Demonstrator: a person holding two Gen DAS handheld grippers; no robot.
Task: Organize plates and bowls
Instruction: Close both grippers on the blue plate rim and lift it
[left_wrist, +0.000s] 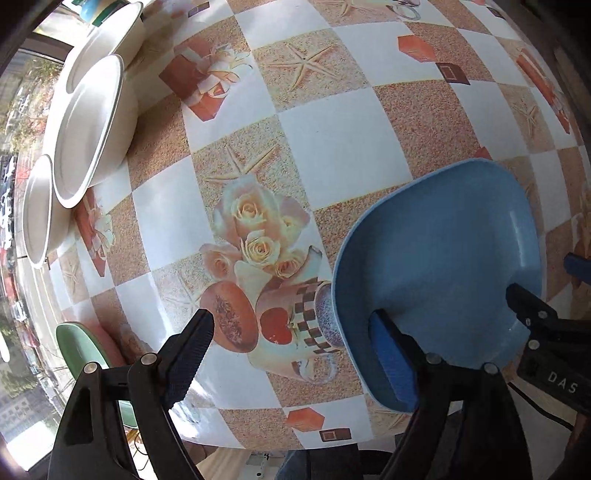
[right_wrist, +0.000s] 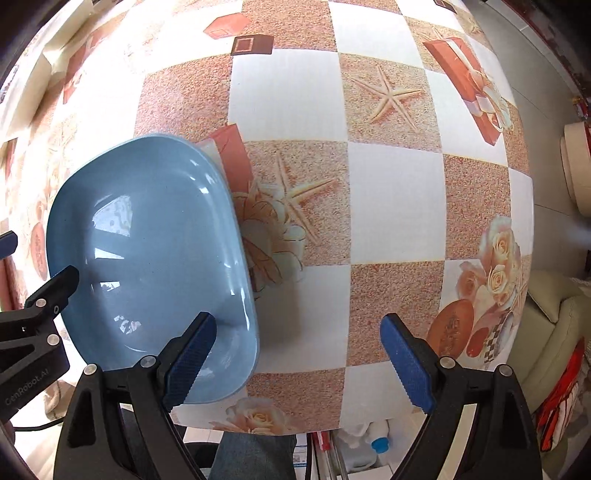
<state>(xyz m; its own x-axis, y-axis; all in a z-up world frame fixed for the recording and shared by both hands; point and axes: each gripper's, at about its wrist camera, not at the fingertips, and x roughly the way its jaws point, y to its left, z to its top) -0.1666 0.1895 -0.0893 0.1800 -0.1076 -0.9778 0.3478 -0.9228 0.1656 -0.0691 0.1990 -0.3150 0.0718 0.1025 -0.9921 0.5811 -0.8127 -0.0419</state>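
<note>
The left tool (left_wrist: 291, 350) is matte black plastic with angular linkage arms joined by round silver screws; its fingers carry ribbed blue pads (left_wrist: 391, 362). The right tool (right_wrist: 299, 354) has the same black frame, silver screws and textured blue pads (right_wrist: 406, 365). White lettering marks each tool's side, and a thin black cable trails from each. Blue denim shows below the right tool.

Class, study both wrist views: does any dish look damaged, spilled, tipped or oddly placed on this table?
Nothing looks broken or spilled. The one oddity is the blue plate: it sits at the table's near edge, apart from the white bowls grouped at the far left. A green dish also sits alone at the left edge.
</note>
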